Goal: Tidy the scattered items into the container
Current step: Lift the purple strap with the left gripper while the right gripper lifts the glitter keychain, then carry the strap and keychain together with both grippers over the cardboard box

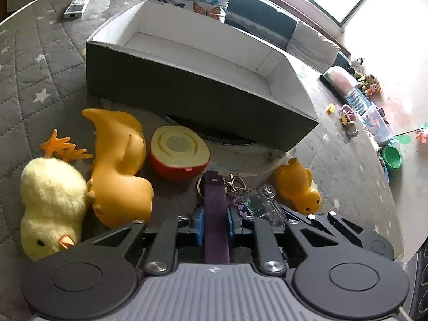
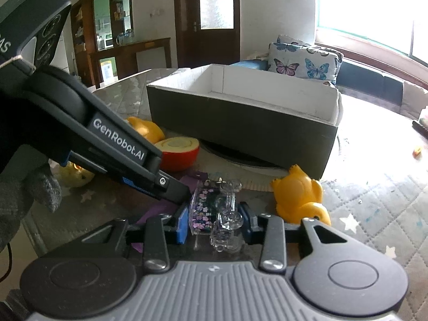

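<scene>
A grey quilted cover with white stars [image 1: 32,61] is spreading under everything. On it, at the far centre, a large rectangular cardboard box, dark outside and white inside [image 1: 203,99], is sitting open-topped, with one near corner resting on a round flat object that I cannot identify.

Near left, a fluffy pale-yellow plush chick [image 1: 50,203] is lying against an orange rubber duck-shaped toy [image 1: 117,165]. Just right of that, a halved toy apple with a red skin and cream cut face [image 1: 179,152] is sitting cut side up. A smaller yellow-orange rubber bear-like figure [image 2: 299,195] is lying near the box's right corner.

The left gripper [image 1: 216,223] is closing its blue pads on a purple fabric strap [image 1: 215,214], which is running to a metal ring and clasp [image 1: 235,183] in front. The right gripper [image 2: 214,223] is holding its jaws against a clear acrylic charm with purple flowers inside [image 2: 204,208], attached beside the strap; it looks pinched, both pads touching it. The strap and charm are sitting near the centre, on the near side of the box, not inside it. A white remote control [image 1: 76,6] is lying far left.
</scene>
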Demonstrator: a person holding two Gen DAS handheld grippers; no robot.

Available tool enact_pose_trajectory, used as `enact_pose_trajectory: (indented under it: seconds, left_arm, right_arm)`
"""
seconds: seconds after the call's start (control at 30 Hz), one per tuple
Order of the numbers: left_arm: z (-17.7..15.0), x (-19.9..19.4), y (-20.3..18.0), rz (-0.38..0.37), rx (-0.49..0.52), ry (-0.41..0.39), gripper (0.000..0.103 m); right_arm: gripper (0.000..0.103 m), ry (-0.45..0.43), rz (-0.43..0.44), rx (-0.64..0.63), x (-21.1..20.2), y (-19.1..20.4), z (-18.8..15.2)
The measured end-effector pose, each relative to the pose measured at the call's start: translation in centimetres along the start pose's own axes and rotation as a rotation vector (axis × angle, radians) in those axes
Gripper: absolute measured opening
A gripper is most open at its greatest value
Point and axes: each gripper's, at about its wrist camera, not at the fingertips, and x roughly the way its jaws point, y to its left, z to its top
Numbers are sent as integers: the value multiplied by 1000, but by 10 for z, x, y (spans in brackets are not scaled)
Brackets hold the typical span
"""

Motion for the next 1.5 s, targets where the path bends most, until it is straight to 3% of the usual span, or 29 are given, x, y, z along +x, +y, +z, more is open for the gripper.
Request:
enact_pose_trajectory:
  seconds: [0.5, 0.53, 0.67, 0.87, 1.17, 1.3, 1.5]
  left_arm:
    - [14, -24, -2, -75, -6, -50, 18]
    - [16, -26, -3, -80, -3, -54, 7]
    - [27, -30, -2, -120, -19, -48, 4]
    - [34, -30, -2, -122, -12, -50, 4]
    - [21, -10, -1, -83, 22, -10, 10]
    - [14, -1, -7, -64, 81, -8, 28]
    - [6, 10, -15, -16, 156, -3, 28]
  right_arm:
    - [37, -46, -28, 12, -20, 1, 20]
    - [37, -53, -32, 11, -21, 1, 24]
    - [37, -57, -37, 12, -21, 0, 30]
    - [37, -55, -42, 16, -20, -2, 35]
    - [37, -14, -51, 41, -13, -6, 24]
    - [37, 6, -55, 52, -10, -7, 12]
    - [37, 16, -72, 55, -5, -7, -3]
